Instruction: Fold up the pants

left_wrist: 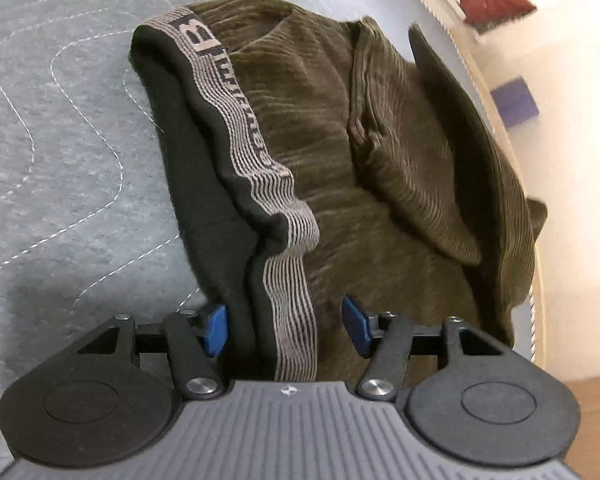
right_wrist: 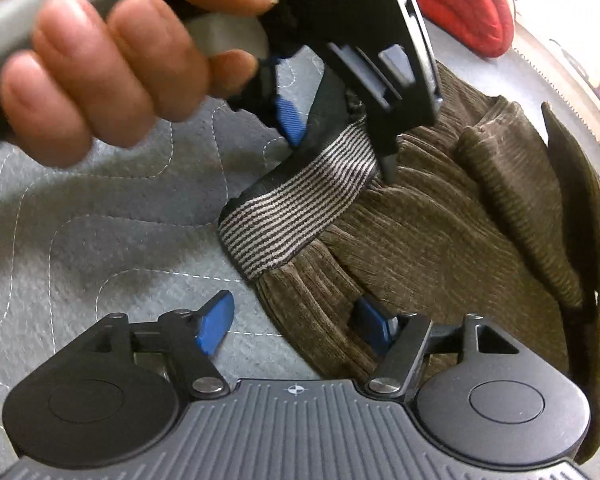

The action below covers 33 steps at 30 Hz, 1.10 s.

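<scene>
The left hand-held gripper straddles the striped waistband with jaws wide. The right hand-held gripper gapes over the edge of the olive corduroy pants, which lie bunched on the grey quilted bench, waistband running away from the left camera.

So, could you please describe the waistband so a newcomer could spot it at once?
On the grey quilt lie olive corduroy pants. Along their left edge runs the waistband: the only striped strip, grey and black, with dark lettering.
</scene>
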Each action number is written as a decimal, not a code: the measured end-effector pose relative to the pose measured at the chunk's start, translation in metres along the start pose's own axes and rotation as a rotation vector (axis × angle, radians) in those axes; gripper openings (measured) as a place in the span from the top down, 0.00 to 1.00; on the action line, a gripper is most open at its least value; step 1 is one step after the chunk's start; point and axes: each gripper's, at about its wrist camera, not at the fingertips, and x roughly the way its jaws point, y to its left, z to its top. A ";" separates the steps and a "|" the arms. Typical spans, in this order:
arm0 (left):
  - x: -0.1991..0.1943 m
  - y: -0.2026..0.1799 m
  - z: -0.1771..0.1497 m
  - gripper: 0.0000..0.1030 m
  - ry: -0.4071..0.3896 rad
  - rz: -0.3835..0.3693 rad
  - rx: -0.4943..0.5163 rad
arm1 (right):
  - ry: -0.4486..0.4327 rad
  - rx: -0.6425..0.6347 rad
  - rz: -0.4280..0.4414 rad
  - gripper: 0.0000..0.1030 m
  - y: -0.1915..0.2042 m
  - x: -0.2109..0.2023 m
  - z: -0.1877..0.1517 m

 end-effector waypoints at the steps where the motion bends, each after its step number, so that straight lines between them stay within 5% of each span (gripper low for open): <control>1: 0.001 -0.001 0.000 0.47 -0.008 0.014 0.005 | -0.006 0.003 0.006 0.42 0.000 0.000 -0.001; 2: 0.000 -0.003 0.000 0.56 -0.014 0.041 0.032 | -0.018 0.007 0.022 0.63 0.000 -0.002 -0.002; 4: 0.000 -0.005 0.001 0.77 -0.013 0.101 0.047 | -0.048 -0.013 -0.003 0.76 0.003 -0.005 -0.002; 7: -0.003 -0.008 0.004 0.85 -0.033 0.113 0.034 | -0.088 -0.009 -0.010 0.87 0.008 -0.012 -0.004; 13: -0.046 -0.038 0.001 0.85 -0.087 0.087 0.131 | -0.245 -0.092 -0.060 0.91 0.031 -0.068 -0.012; 22: -0.104 -0.028 0.013 0.86 -0.096 0.096 0.162 | -0.358 -0.102 0.033 0.92 0.116 -0.130 0.018; 30: -0.139 -0.005 -0.008 0.86 -0.053 0.168 0.139 | -0.359 -0.170 0.236 0.92 0.234 -0.134 0.043; 33: -0.126 -0.006 -0.014 0.80 -0.018 0.242 0.144 | -0.286 -0.208 0.247 0.90 0.263 -0.126 0.045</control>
